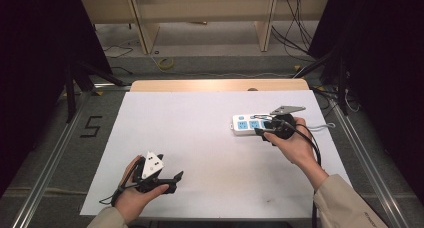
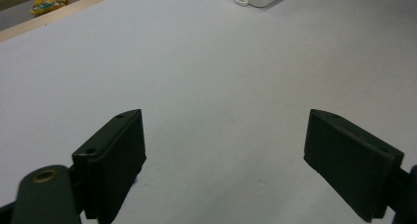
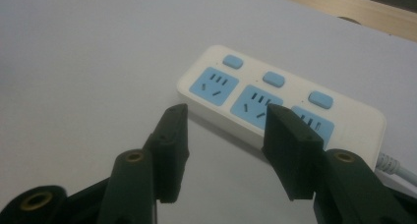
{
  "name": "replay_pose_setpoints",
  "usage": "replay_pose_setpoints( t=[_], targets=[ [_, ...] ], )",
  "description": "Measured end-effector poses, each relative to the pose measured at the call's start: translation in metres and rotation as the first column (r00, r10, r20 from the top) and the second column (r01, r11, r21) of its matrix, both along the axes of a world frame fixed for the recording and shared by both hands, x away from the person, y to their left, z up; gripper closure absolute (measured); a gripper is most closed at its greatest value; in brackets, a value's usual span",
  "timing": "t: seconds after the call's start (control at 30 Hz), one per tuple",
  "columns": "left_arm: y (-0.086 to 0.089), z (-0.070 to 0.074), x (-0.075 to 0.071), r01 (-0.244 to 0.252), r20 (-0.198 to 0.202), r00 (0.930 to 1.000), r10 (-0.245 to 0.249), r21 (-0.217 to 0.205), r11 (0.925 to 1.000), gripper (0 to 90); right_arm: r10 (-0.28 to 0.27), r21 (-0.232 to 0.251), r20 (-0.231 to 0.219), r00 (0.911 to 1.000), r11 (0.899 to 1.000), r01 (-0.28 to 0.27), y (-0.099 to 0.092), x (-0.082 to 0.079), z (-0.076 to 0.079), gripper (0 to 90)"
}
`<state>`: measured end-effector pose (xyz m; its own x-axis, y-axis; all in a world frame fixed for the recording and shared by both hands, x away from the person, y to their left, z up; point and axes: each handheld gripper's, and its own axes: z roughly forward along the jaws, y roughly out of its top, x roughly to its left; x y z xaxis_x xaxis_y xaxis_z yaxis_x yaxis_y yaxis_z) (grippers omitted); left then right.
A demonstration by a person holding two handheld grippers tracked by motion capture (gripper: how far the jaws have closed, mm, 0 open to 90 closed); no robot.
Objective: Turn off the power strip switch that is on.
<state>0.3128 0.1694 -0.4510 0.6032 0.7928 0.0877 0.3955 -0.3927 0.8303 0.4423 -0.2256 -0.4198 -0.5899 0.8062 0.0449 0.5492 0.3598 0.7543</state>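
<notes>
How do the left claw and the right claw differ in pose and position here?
The left claw rests over bare white sheet near the table's front edge; the right claw sits farther back at the power strip. The left claw's jaws gape wider than the right claw's. Both are open and hold nothing.

A single dark figure "5" (image 1: 91, 126) is marked on the grey floor (image 1: 60, 158) to the left of the table (image 1: 215, 85), beside the metal rail. The yellow packet (image 2: 49, 1) seen at the far left in the left gripper view carries print, too blurred to read. The power strip (image 3: 275, 94) bears no legible lettering.
</notes>
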Motion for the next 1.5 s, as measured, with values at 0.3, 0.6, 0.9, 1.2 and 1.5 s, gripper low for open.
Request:
replay_pose_setpoints(
  t=[0.3,0.6,0.9,1.2,1.5],
  targets=[
    [0.000,0.000,0.000,0.003,-0.004,1.0000,-0.003,0.004,1.0000,15.1,0.032,0.035,0.008,0.9995,0.999,-0.032,-0.003,-0.022,0.003,47.2],
    [0.000,-0.001,0.000,0.002,-0.006,1.0000,-0.002,0.003,1.0000,15.1,0.057,0.056,0.007,0.9983,0.997,-0.057,-0.009,-0.042,0.001,43.6],
    [0.000,-0.001,0.000,0.000,-0.009,1.0000,0.000,0.004,1.0000,15.1,0.081,0.082,0.005,0.9967,0.993,-0.082,-0.018,-0.066,-0.006,38.9],
    [0.000,0.000,0.000,0.003,-0.006,1.0000,-0.003,0.006,1.0000,15.1,0.096,0.101,0.017,0.9952,0.990,-0.097,-0.025,-0.086,-0.017,35.6],
    [0.000,-0.001,0.000,0.005,-0.008,1.0000,-0.005,0.010,0.9999,15.0,0.123,0.104,0.043,0.9915,0.986,-0.127,-0.028,-0.097,-0.027,32.9]
  ],
)
